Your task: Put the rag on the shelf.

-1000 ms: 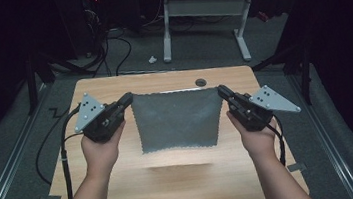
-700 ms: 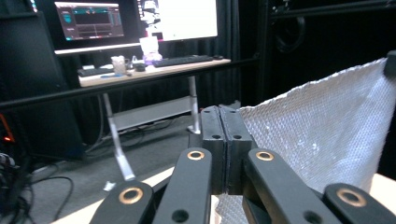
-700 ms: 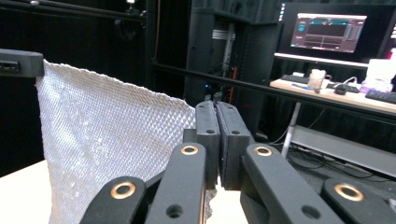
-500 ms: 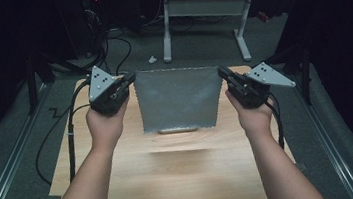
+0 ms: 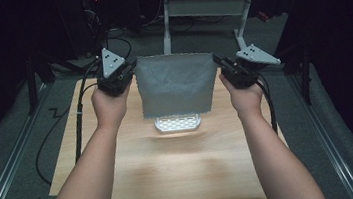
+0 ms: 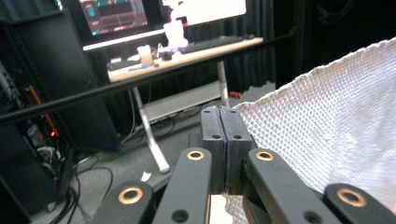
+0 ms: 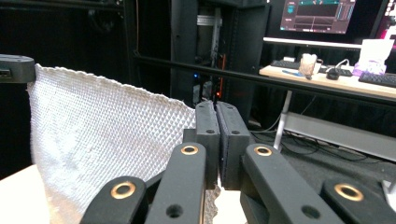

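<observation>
the left gripper's [image 5: 122, 76] fingers [image 6: 211, 135] are pressed together on one top corner of a grey waffle-weave cloth [image 5: 175, 83], while the right gripper's [image 5: 224, 66] fingers [image 7: 231, 135] pinch the opposite top corner — in both gripper views the black pads meet with the fabric's edge caught between them. the cloth hangs spread flat between the two grippers, held up above the far half of the wooden tabletop [image 5: 173, 175], its top edge roughly level and its lower edge free above a small white perforated tray [image 5: 178, 123] that lies on the wood just beneath. in the left gripper view the textured weave [image 6: 336, 135] runs off to the right of the fingers; in the right gripper view it [image 7: 102, 144] falls away to the left. a person's hands grip the tools from below, forearms reaching in from the near edge — behind the tabletop stands a white-legged desk [image 5: 204, 10] in a dark room, and the gripper views catch lit monitors [image 6: 114, 16] on it.
</observation>
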{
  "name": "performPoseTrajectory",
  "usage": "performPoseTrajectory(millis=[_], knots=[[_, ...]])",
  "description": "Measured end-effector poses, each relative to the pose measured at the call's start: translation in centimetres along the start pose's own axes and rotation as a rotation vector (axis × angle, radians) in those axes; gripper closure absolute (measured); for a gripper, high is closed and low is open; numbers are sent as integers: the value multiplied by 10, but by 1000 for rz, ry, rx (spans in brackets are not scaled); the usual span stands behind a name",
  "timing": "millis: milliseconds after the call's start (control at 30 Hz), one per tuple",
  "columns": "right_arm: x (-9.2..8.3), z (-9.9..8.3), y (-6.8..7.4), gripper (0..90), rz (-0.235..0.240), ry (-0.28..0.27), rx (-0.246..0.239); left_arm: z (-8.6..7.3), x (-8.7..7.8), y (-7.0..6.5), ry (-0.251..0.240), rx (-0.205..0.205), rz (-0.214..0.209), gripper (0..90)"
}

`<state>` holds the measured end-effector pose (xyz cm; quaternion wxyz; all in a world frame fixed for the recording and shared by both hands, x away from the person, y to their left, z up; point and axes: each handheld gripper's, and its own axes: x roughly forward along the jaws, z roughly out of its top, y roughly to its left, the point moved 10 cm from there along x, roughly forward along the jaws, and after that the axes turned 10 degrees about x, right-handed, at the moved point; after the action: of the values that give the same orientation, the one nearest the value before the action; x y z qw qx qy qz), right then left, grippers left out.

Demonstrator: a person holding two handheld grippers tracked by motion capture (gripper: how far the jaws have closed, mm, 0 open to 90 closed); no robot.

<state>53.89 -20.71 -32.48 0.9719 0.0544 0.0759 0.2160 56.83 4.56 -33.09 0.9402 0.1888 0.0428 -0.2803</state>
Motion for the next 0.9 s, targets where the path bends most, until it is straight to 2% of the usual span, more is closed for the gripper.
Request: performPoseTrajectory(millis=[200,267,367,500,600,800,900], knots=[[20,-8,-13,894,-28,47,-26,-14,21,2,59,7,-14,895],[28,-15,-18,895,-51,83,-70,-23,26,2,87,4,-30,895],[37,-25,-20,894,-53,119,-91,-37,32,2,127,9,-36,895],[44,-36,-20,894,-54,145,-114,-56,37,-1,155,-31,-60,895],[47,-43,-21,893,-51,153,-111,-69,40,-7,179,-38,-75,895],[48,-68,-28,893,-49,203,-90,-95,42,-23,229,-69,-139,895],[47,-79,-30,893,-36,217,-84,-104,42,-29,247,-54,-156,895]])
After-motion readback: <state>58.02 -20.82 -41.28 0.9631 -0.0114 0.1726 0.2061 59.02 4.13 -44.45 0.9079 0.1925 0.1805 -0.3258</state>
